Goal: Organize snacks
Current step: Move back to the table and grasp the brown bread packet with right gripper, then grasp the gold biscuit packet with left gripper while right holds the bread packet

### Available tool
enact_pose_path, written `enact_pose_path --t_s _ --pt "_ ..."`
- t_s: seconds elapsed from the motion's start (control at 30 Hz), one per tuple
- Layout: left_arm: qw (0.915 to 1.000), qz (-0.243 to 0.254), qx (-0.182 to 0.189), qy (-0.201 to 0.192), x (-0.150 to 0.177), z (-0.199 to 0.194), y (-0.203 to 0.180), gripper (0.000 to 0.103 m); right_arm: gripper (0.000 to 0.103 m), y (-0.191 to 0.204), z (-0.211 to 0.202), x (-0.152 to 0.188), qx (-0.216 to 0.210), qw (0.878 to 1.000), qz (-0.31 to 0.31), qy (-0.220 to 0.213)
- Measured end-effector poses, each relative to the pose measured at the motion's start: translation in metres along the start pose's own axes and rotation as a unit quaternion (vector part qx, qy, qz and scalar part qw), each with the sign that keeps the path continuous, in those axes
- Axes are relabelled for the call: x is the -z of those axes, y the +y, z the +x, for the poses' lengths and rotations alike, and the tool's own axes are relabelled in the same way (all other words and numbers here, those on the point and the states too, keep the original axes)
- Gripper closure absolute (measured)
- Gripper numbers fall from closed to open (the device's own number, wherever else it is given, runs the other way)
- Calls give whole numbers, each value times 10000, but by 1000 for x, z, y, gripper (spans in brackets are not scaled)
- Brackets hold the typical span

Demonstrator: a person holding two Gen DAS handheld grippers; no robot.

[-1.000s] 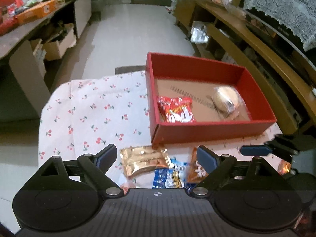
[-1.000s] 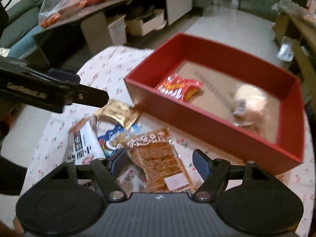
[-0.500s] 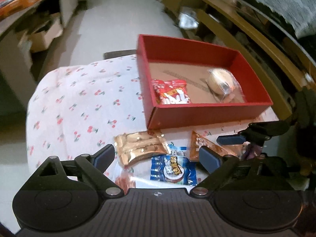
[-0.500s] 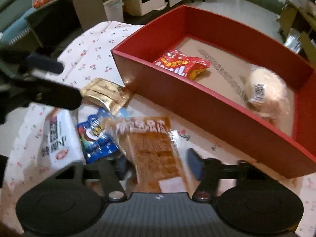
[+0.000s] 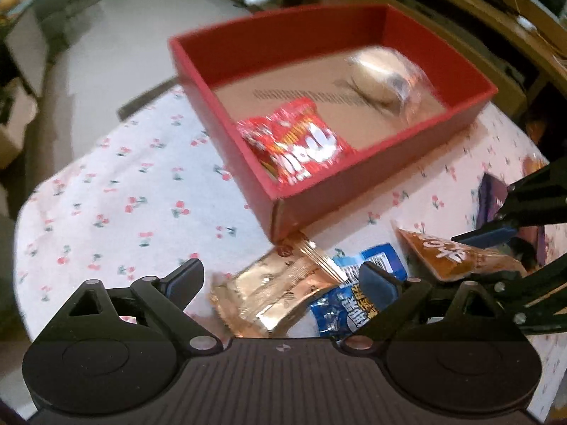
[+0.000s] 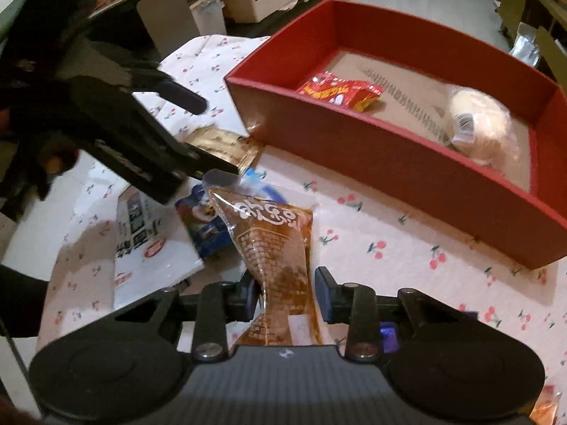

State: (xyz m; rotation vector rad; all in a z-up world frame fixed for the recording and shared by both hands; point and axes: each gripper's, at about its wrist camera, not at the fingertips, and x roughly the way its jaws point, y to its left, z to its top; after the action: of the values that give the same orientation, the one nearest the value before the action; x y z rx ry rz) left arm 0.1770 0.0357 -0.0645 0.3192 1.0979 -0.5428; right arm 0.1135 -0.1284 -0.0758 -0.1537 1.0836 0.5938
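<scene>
A red box (image 5: 372, 184) on the cherry-print cloth holds a red snack packet (image 5: 297, 141) and a wrapped bun (image 5: 382, 74). In front of it lie a gold packet (image 5: 269, 294), a blue packet (image 5: 336, 308) and an orange packet (image 5: 450, 255). My left gripper (image 5: 281, 276) is open, low over the gold packet, which lies between its fingers. My right gripper (image 6: 285, 290) is closing its jaws on the orange packet (image 6: 273, 233), and the wrapper is pinched to a waist between the pads. The right wrist view also shows the box (image 6: 389, 170) and the left gripper (image 6: 209, 134).
A white packet (image 6: 149, 244) lies left of the blue packet (image 6: 205, 226). A purple packet (image 5: 489, 205) sits at the table's right edge. The floor beyond holds cardboard boxes (image 6: 255, 0) under a side table, and wooden shelving (image 5: 478, 7) runs along the right.
My right gripper's jaws have closed in on the orange packet, crumpling it. The left gripper has sunk toward the gold packet and rolled, so the box now looks tilted.
</scene>
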Motion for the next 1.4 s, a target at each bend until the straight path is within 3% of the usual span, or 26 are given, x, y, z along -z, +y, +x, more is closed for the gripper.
enact_pose_path --t_s 0.1,0.23,0.4,0.57,0.67,0.83,1.07,1.23,1.4 --pt "9999 -18 154 48 0 9 2 3 56 2 0 1 -8 10000 9 -3" --pt "9985 -420 331 109 7 7 8 3 56 0 -2 2 49 10000 81 9" --pt "9977 -426 461 260 23 -3 -14 8 56 -4 -11 9 183 9995 242 -35" --pt "9992 -218 242 216 34 -12 -35 9 56 2 -19 18 153 9995 258 -76" --pt "9991 -419 59 91 28 -10 -26 6 56 7 -15 19 184 9997 182 -29" --pt "9980 -605 65 185 13 14 -17 3 56 5 -5 14 280 9995 160 27" --pt "9970 -755 109 150 16 18 -32 16 54 -3 -5 15 386 9990 226 -14" --pt "9930 -1138 291 120 25 12 -32 40 55 -1 -14 20 434 9987 259 -90" --pt "9917 -1262 194 168 38 6 -42 40 55 5 -28 28 412 9982 373 -238"
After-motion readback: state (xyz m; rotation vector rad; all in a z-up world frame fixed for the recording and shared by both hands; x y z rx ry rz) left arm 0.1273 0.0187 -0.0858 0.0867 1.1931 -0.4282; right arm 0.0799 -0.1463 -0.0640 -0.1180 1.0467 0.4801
